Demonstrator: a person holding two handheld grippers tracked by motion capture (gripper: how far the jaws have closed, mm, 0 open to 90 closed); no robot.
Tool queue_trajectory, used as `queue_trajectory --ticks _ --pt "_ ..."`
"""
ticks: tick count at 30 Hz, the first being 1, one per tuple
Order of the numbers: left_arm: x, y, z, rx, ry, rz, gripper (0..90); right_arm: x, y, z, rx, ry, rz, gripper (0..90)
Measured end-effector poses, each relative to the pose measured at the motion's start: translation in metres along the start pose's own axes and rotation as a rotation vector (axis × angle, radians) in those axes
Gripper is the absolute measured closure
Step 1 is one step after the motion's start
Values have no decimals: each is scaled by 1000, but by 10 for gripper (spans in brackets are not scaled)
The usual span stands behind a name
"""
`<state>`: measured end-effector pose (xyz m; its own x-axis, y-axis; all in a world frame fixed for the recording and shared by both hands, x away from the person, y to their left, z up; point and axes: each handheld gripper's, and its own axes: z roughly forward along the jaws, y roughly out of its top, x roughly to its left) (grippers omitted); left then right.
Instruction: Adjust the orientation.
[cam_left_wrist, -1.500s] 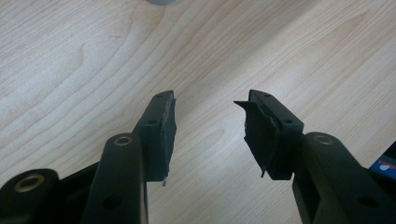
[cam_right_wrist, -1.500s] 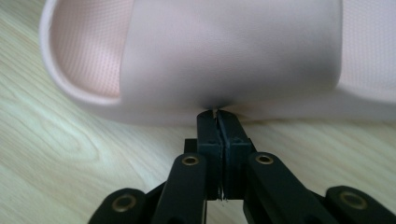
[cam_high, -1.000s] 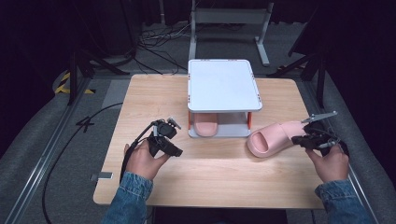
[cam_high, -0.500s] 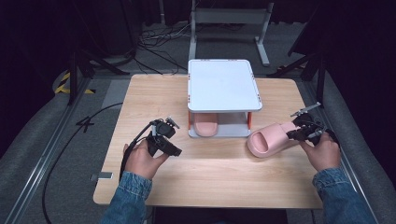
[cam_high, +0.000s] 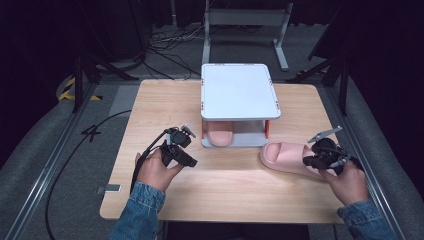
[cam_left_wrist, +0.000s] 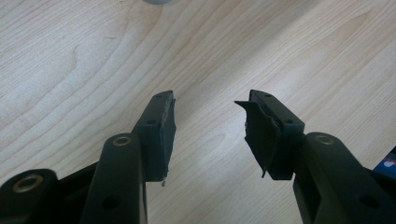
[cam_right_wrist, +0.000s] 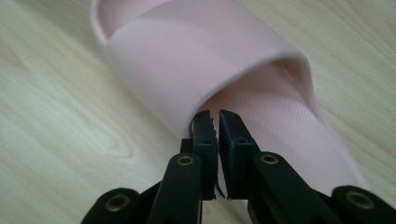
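Pink slippers x2 (cam_high: 287, 157) (cam_high: 220, 136), 1 rack (cam_high: 239, 91).

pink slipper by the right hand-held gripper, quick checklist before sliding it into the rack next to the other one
1. Right hand-held gripper shut on the slipper strap edge: ok.
2. Slipper flat on the table: ok.
3. Free space in the rack beside the other slipper: cannot tell.
4. Slipper toe aimed at the rack opening: not ok, it lies angled.
5. Left hand-held gripper open, holding nothing: ok.

table: light wood (cam_high: 225, 185) | floor: grey (cam_high: 90, 150) | surroundings: dark
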<state>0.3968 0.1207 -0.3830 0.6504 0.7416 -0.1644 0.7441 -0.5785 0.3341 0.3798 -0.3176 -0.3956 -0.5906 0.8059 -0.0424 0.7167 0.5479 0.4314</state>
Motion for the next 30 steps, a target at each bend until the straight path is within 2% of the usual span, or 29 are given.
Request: queue_trajectory --ticks 5,11,13,17,18,19,20,21,23,24,26,27,30 --pt "-3 4 2 1 -3 16 526 27 -2 -2 -3 15 -25 840" --pt "-4 10 4 4 -9 24 526 47 5 6 -7 51 -46 827" --pt "-4 10 5 7 -7 24 526 49 6 8 -11 59 -46 819" --pt "-4 12 6 9 -11 28 526 49 3 7 -8 51 -45 795" --pt "-4 12 6 9 -12 29 526 49 0 0 -22 43 -43 778" --pt "-4 12 6 11 -12 31 526 49 0 0 -22 43 -43 778" --pt "-4 12 6 10 -12 31 525 46 -6 -11 -52 35 -33 741" --pt "-5 12 6 9 -12 31 525 46 -6 -11 -52 35 -33 741" --pt "-4 12 5 3 -11 31 525 41 -13 -22 -74 -4 -23 698" --pt "-4 12 5 1 -8 29 525 33 -21 -30 -79 -42 -10 659" --pt "-4 12 4 -2 -11 26 525 28 -24 -32 -87 -42 4 650" --pt "-4 11 4 -1 -9 25 525 24 -27 -33 -92 -27 23 642" --pt "-4 11 4 2 -9 23 525 13 -33 -27 -70 -48 48 629"
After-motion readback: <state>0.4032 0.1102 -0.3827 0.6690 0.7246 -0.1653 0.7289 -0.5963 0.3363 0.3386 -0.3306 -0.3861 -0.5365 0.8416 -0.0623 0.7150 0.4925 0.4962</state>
